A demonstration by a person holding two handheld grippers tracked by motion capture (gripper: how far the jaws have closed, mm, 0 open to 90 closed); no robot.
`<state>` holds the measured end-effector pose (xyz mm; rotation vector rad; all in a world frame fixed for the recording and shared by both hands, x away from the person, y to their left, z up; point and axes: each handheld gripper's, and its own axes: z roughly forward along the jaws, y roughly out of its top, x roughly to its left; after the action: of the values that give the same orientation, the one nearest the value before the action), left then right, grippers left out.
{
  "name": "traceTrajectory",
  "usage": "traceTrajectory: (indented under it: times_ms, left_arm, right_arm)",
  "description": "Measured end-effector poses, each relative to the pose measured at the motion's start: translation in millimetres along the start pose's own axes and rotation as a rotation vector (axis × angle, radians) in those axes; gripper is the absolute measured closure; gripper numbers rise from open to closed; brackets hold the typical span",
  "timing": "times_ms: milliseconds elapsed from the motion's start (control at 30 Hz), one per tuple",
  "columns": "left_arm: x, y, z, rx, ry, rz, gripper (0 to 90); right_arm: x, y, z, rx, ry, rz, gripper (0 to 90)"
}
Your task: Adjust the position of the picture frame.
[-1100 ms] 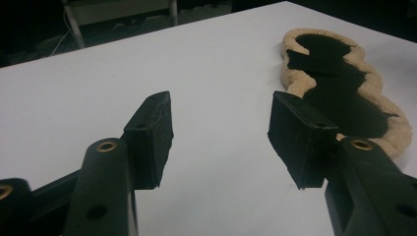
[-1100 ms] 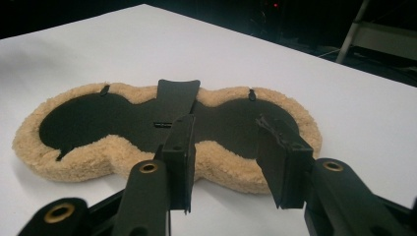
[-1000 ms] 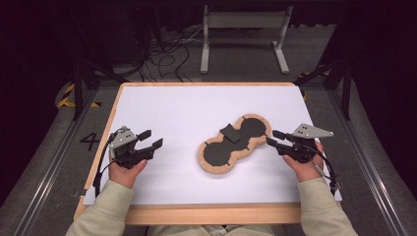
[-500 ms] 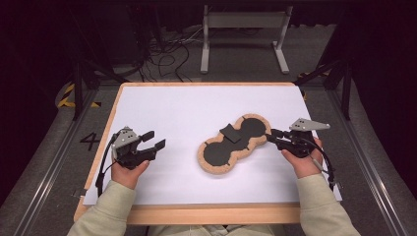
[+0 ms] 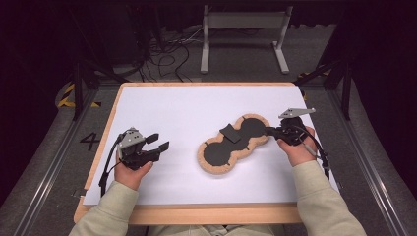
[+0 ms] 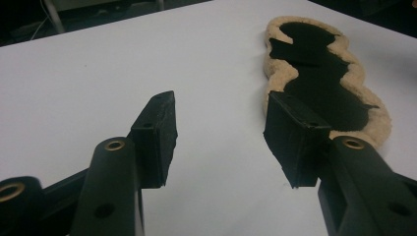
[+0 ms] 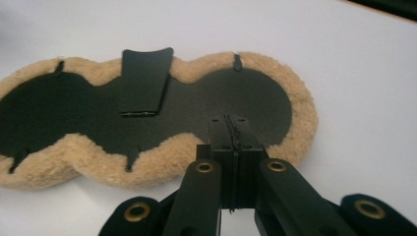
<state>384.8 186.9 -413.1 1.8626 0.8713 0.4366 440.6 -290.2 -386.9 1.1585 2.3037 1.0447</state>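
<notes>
A peanut-shaped pad (image 5: 216, 169) with a tan fleece rim and black middle lies flat on the white table (image 5: 187, 108). A black flap (image 5: 230, 132) rests across its waist. My right gripper (image 5: 268, 131) is at the pad's right end. In the right gripper view the pad (image 7: 74, 113) and flap (image 7: 145, 81) lie ahead. There the right gripper (image 7: 229, 121) has just been closing, and its pads now meet over the black surface with nothing visibly between them. My left gripper (image 5: 162, 140) hovers left of the pad. In the left gripper view it (image 6: 221, 108) stands open after closing slightly, empty, with the pad (image 6: 319, 93) beyond.
The table has a wooden border (image 5: 196, 214). Beyond its far edge are a dark floor with cables (image 5: 167, 54) and a grey metal stand (image 5: 243, 22). Small black tabs (image 7: 237, 61) stick out along the pad's rim.
The right gripper's jaws have shut. The right hand has shifted left and away from me, up to the pad's right end. The left jaws have narrowed slightly.
</notes>
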Motion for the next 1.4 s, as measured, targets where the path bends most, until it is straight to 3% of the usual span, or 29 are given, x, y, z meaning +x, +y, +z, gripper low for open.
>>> traceTrajectory:
  times_ms: [433, 1000, 1167, 1400]
  left_arm:
    - [1.1, -0.1, 6.7, 0.038, -0.003, -0.01, 51.6]
    - [0.4, -3.6, 5.1, 0.068, 0.007, 0.004, 53.7]
    - [1.8, -5.2, 4.7, 0.068, 0.008, -0.003, 54.2]
    - [2.6, -6.1, 5.4, 0.076, 0.006, -0.002, 54.4]
  right_arm:
    - [-18.6, 5.0, 17.5, 0.139, -0.103, 0.064, 90.0]
    - [-47.6, 13.8, 47.9, 0.203, -0.181, 0.133, 90.0]
    - [-55.1, 11.3, 58.3, 0.225, -0.181, 0.16, 90.0]
    - [-53.6, 9.7, 66.6, 0.233, -0.165, 0.161, 90.0]
